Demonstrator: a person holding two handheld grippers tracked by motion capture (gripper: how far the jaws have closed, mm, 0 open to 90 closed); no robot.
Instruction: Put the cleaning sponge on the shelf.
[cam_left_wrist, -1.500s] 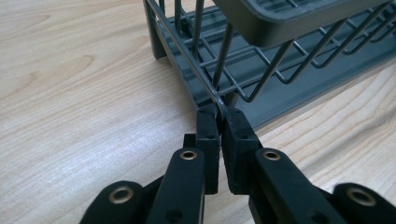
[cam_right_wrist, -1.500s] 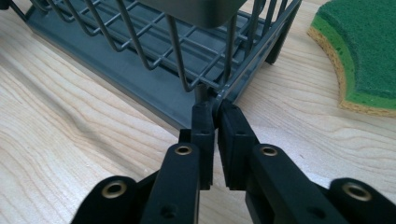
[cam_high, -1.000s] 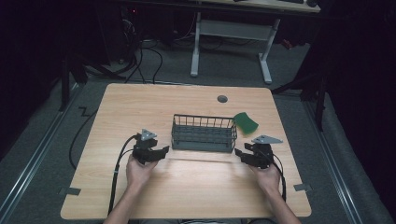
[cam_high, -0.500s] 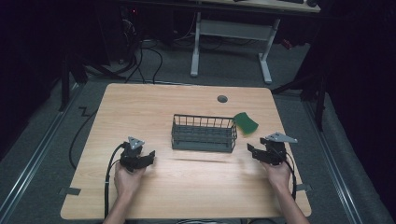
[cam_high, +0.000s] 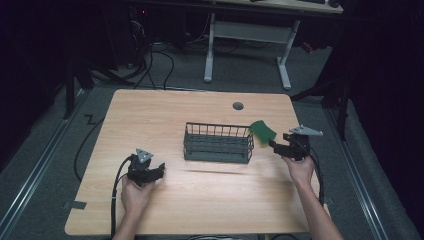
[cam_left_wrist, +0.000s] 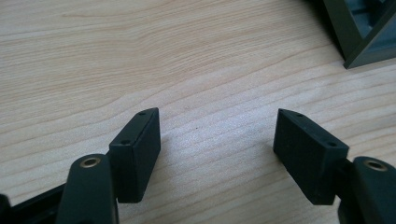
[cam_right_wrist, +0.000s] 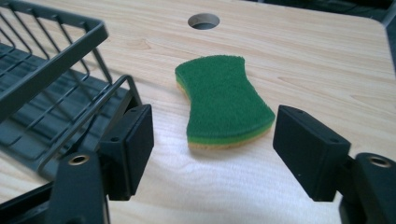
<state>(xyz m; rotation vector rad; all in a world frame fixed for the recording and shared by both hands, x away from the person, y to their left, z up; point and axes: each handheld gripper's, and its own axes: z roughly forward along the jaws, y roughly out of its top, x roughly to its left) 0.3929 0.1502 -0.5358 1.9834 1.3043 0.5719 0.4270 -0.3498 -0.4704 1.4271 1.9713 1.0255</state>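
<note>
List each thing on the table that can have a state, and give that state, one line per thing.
Sponge: lying flat on the table, green side up, beside the basket, not gripped.
Wire basket: upright, nothing visible inside.
Left gripper: jaws have just been opening, wide apart, nothing between them, over bare wood.
Right gripper: jaws have just been opening, apart, aimed at the sponge, not touching it.
Table hole: uncovered.

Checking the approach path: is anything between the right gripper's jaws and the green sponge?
No. In the right gripper view, only bare table separates the open right gripper from the sponge.
</note>
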